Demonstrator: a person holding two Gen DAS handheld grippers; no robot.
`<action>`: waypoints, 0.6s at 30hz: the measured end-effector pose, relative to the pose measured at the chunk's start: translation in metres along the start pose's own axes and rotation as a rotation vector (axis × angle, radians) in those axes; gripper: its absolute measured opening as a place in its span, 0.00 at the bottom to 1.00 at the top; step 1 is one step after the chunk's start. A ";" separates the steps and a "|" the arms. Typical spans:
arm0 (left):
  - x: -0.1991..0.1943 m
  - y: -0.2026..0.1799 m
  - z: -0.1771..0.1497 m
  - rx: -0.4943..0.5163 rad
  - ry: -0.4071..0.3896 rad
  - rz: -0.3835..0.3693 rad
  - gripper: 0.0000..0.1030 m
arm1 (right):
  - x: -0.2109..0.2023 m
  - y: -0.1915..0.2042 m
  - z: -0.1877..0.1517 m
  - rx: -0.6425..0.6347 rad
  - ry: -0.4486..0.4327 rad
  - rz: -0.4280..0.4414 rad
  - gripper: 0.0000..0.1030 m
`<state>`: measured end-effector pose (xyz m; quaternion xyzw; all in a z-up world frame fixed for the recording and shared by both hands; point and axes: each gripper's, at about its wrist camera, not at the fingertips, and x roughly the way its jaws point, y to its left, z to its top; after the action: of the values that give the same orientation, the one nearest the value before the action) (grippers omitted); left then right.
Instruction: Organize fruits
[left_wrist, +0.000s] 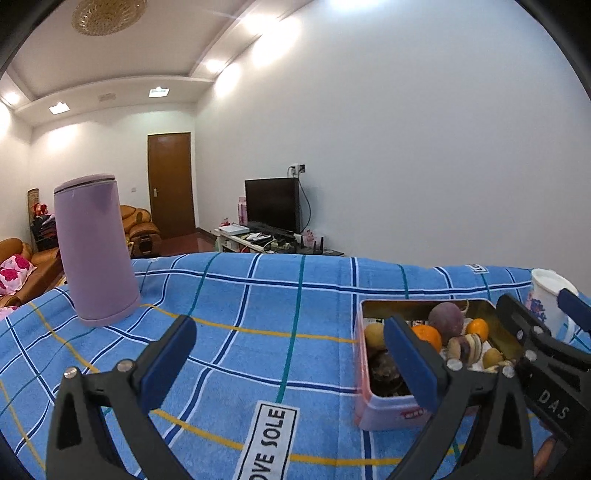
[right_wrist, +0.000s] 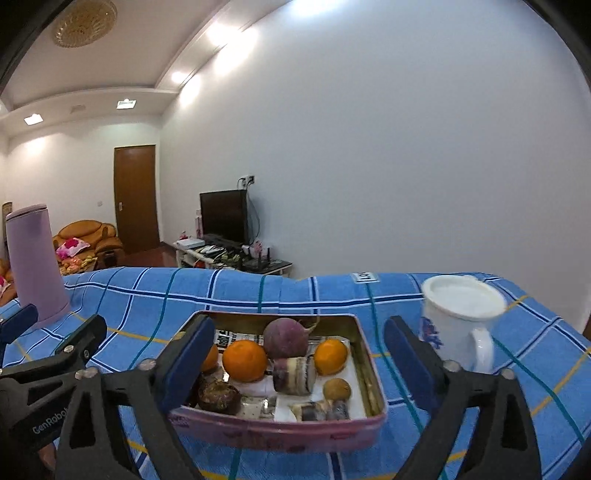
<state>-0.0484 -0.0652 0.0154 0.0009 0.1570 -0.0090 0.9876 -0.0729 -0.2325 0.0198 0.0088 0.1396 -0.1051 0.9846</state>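
Left gripper (left_wrist: 290, 354): jaws wide, holding nothing, over bare blue cloth (left_wrist: 258, 295), purple flask (left_wrist: 96, 251) far left. Right gripper (right_wrist: 295, 354): jaws wide, empty, straddling view of tin (right_wrist: 365, 369). Tin centre-right on cloth, long axis sideways, holding oranges (right_wrist: 244, 360), round purple fruit (right_wrist: 286, 338); small pieces hard to identify. Mug (right_wrist: 458, 317) right, partly hidden.

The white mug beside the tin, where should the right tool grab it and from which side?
Probably the white mug by its handle, which faces the camera. It stands upright, right of the tin, so come in level from the near side.
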 end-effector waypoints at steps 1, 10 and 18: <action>-0.003 0.000 -0.001 0.003 -0.004 -0.007 1.00 | -0.004 -0.002 -0.001 0.004 -0.003 -0.005 0.98; -0.020 -0.004 -0.004 0.023 -0.033 -0.032 1.00 | -0.022 -0.006 -0.006 0.012 -0.003 -0.032 0.99; -0.023 -0.005 -0.005 0.030 -0.034 -0.029 1.00 | -0.031 -0.010 -0.005 0.030 -0.020 -0.048 0.99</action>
<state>-0.0717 -0.0699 0.0179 0.0133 0.1399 -0.0255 0.9898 -0.1057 -0.2361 0.0234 0.0189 0.1281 -0.1309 0.9829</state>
